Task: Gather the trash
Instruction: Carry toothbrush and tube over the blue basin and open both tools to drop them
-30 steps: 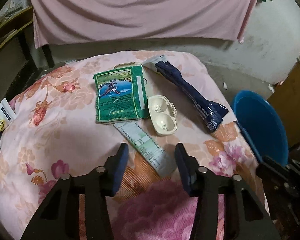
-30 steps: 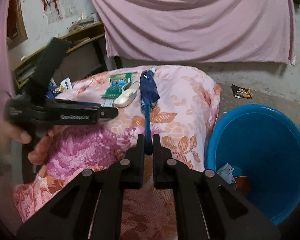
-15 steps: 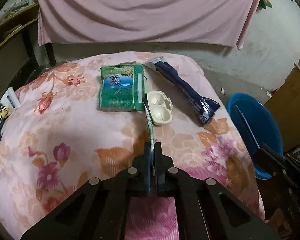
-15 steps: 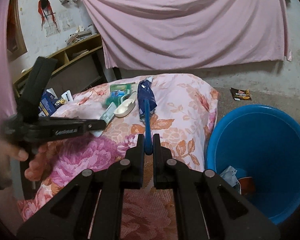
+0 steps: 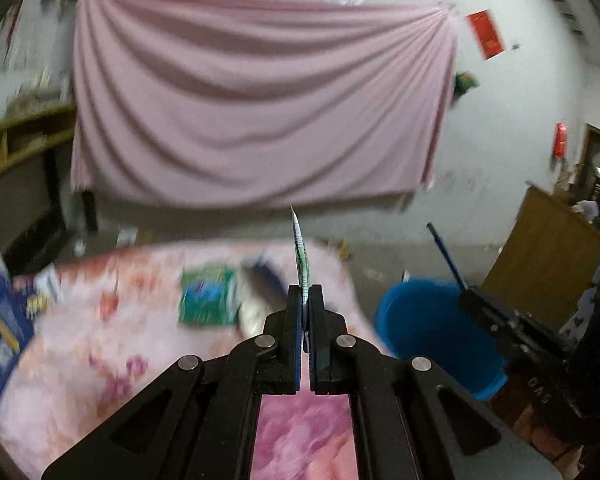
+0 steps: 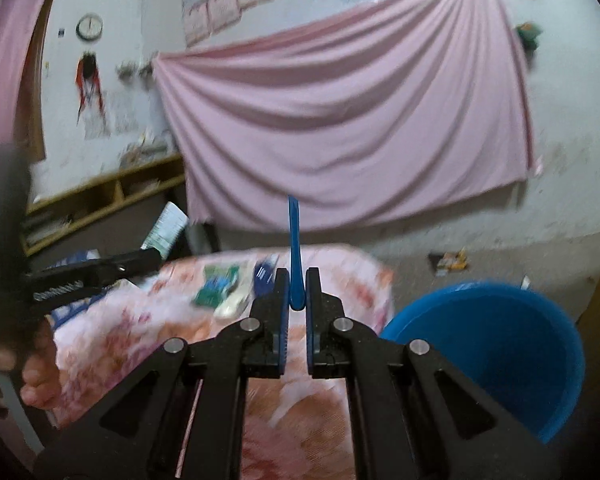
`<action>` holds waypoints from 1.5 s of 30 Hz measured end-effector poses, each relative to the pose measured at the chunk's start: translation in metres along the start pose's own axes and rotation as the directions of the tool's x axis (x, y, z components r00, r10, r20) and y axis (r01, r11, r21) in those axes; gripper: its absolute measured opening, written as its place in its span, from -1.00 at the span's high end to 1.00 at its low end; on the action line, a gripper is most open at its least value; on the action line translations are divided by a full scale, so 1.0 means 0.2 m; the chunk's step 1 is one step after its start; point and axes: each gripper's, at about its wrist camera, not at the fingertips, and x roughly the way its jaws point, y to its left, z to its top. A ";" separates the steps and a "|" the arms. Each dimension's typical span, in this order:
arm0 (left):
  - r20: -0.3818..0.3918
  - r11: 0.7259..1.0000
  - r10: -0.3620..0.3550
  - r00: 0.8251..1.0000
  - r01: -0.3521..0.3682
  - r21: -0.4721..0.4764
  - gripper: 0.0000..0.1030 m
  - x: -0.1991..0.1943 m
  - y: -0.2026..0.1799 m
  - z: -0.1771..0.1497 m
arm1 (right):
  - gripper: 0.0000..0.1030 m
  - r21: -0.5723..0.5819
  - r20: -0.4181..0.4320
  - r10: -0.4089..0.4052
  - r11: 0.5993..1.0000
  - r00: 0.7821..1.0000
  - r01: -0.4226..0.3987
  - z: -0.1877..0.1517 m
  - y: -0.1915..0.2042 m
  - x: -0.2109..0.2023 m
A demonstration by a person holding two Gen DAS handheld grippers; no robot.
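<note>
My left gripper (image 5: 305, 296) is clamped on a flat white-and-green packet (image 5: 300, 248), seen edge-on and raised above the floral cloth (image 5: 100, 340). My right gripper (image 6: 298, 280) pinches a blue wrapper strip (image 6: 294, 248) that stands upright between its jaws. The right view alone shows the packet's broad face (image 6: 168, 230) beyond the left tool, the hand (image 6: 40, 376) gripping it, and a wall clock (image 6: 89, 26). Only the left view shows a wooden cabinet (image 5: 540, 264). A green packet (image 5: 208, 296) lies on the cloth; the blue bucket (image 6: 500, 344) stands just beside the cloth's right edge.
</note>
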 end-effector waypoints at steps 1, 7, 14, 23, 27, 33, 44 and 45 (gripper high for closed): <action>0.033 1.000 -0.017 0.999 0.016 0.023 0.98 -0.02 -0.04 0.03 | 0.34 0.003 0.033 -0.014 1.000 0.999 0.014 0.01 -0.01 -0.03; 0.136 0.985 -0.123 0.983 0.104 0.136 0.98 -0.07 -0.27 0.16 | 0.34 0.033 0.198 -0.139 0.990 0.970 0.135 0.07 -0.10 -0.21; 0.130 0.954 -0.217 0.968 0.181 0.239 0.98 0.02 -0.53 0.19 | 0.34 0.102 0.271 -0.276 0.961 0.922 0.258 0.09 -0.22 -0.33; -0.041 0.932 -0.258 0.965 0.260 0.251 0.98 0.28 -0.77 0.15 | 0.34 0.198 0.150 -0.384 0.914 0.911 0.353 0.04 -0.43 -0.32; -0.143 0.935 -0.272 0.952 0.296 0.194 0.98 0.39 -0.82 0.13 | 0.34 0.230 0.074 -0.396 0.900 0.915 0.371 0.00 -0.51 -0.29; -0.279 0.939 -0.294 0.914 0.331 0.094 0.98 0.56 -0.83 0.14 | 0.34 0.252 -0.014 -0.392 0.889 0.920 0.382 -0.05 -0.58 -0.24; -0.395 0.948 -0.291 0.871 0.319 0.006 0.94 0.66 -0.75 0.06 | 0.30 0.252 -0.115 -0.370 0.887 0.922 0.387 -0.10 -0.63 -0.16; -0.399 0.949 -0.286 0.871 0.314 0.006 0.91 0.67 -0.74 0.06 | 0.29 0.250 -0.116 -0.369 0.887 0.922 0.387 -0.10 -0.62 -0.16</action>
